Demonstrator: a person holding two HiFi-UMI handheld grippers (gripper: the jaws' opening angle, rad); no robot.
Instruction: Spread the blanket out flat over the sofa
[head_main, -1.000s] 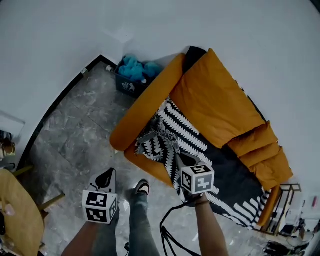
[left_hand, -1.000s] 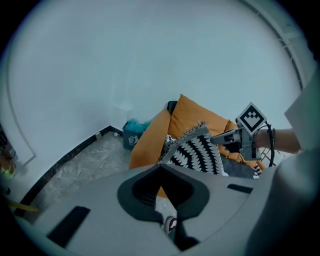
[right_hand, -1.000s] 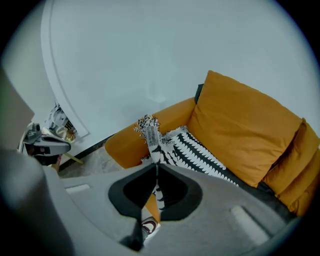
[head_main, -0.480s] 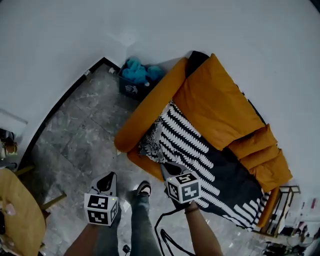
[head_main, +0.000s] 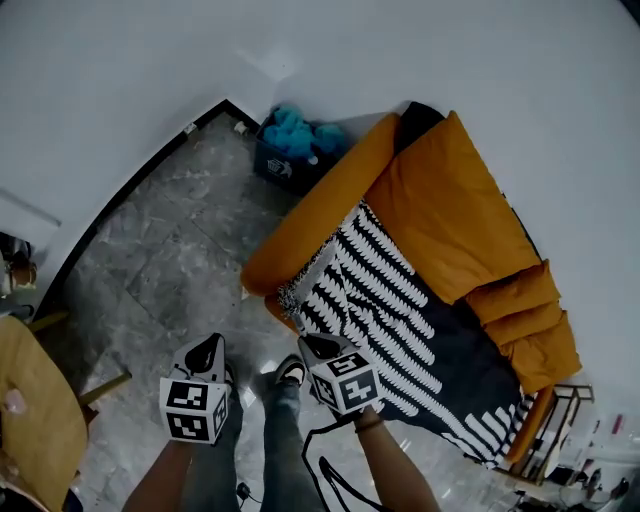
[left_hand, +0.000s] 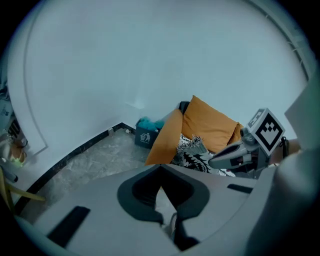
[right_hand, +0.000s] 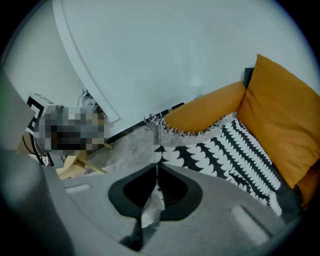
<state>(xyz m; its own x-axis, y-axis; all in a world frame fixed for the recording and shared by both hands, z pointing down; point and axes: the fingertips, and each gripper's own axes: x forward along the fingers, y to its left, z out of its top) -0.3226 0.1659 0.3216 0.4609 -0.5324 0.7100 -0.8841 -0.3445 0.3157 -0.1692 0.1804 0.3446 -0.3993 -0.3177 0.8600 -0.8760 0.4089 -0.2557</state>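
Pinching a pale strip at the blanket's (head_main: 400, 310) near edge, the right gripper (head_main: 314, 346) has its jaws clamped together on the cloth. From those jaws the one blanket, woven black with rows of white toothed stripes and a frayed fringe, runs ahead over the seat of the single orange sofa (head_main: 310, 225). Beyond it stand one large slab back cushion (head_main: 450, 215) and, further right, what look like two smaller plump cushions (head_main: 525, 310). The left gripper (head_main: 207, 351), beside the right one, hangs over the veined grey stone floor (head_main: 170, 240), jaws closed together on nothing. Far ahead of it, one dark bin (head_main: 283, 166) holds fluffy blue stuff
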